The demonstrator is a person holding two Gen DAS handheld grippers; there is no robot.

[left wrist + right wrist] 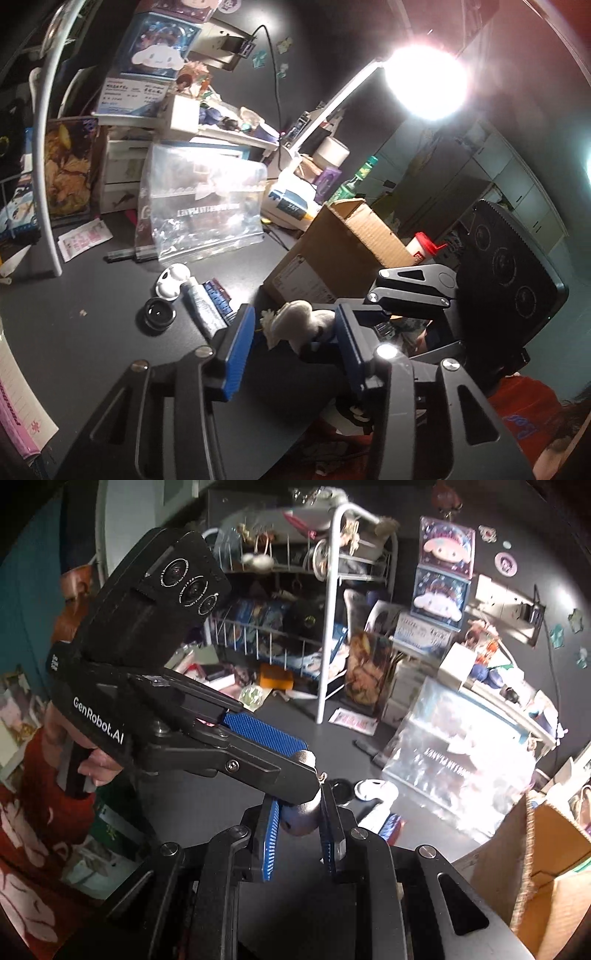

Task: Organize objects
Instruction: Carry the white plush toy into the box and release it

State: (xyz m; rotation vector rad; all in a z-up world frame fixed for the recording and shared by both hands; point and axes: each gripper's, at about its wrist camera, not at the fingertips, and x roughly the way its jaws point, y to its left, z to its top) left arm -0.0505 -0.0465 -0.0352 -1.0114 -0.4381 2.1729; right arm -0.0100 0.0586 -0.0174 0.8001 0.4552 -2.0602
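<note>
Tools are both working for me: right tool is pinching a small figurine, left tool is bracketing it spread, for transfer.

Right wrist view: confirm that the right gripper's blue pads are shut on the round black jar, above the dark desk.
Not right. The right gripper is shut on a small grey plush toy, not on the jar. The round black jar sits on the dark desk just beyond the fingertips. The right wrist view shows it.
</note>
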